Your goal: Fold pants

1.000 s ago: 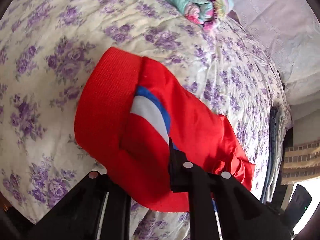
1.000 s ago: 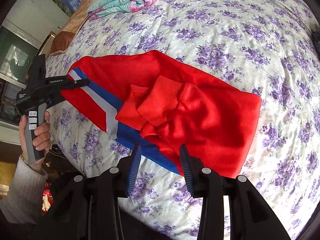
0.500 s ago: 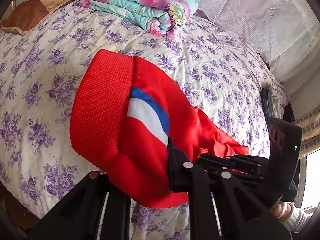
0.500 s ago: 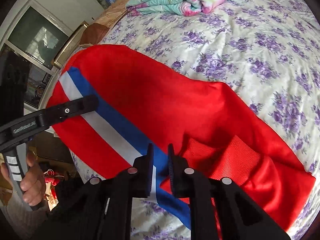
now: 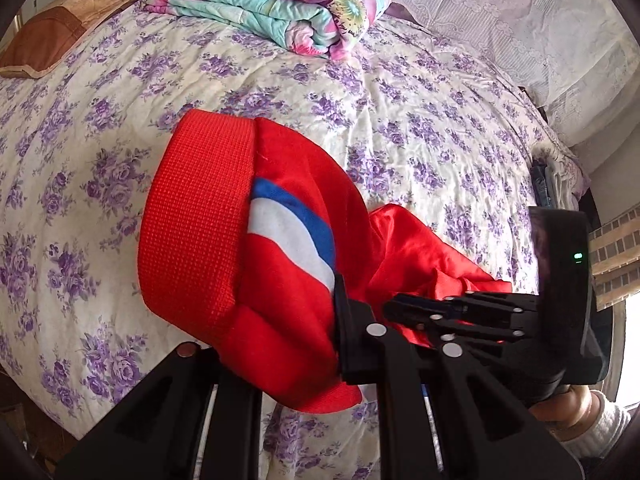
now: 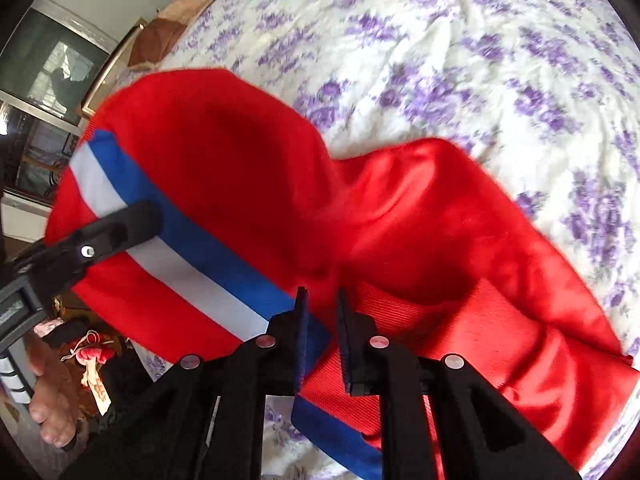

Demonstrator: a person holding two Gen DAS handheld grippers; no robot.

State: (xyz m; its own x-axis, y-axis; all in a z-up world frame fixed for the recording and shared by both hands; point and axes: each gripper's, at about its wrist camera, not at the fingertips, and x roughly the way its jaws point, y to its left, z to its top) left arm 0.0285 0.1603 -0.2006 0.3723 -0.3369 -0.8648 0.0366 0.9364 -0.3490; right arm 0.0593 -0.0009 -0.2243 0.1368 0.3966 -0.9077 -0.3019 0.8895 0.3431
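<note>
The red pants (image 6: 248,184) are soft, light and floppy, best held at the ribbed waistband (image 5: 200,216) or striped seam. The 2 grippers, left gripper (image 5: 316,320) and right gripper (image 6: 320,340), are clamped on their fabric.

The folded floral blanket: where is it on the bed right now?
In the left wrist view the folded floral blanket lies at the far end of the bed, beyond the red pants and right of a brown pillow.

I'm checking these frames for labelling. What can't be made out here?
- Left wrist view: the left gripper's left finger, buried under the red pants.
- Right wrist view: the pants' near end, cut off by the lower edge.
- Right wrist view: the bedspread print, motion-blurred.
</note>
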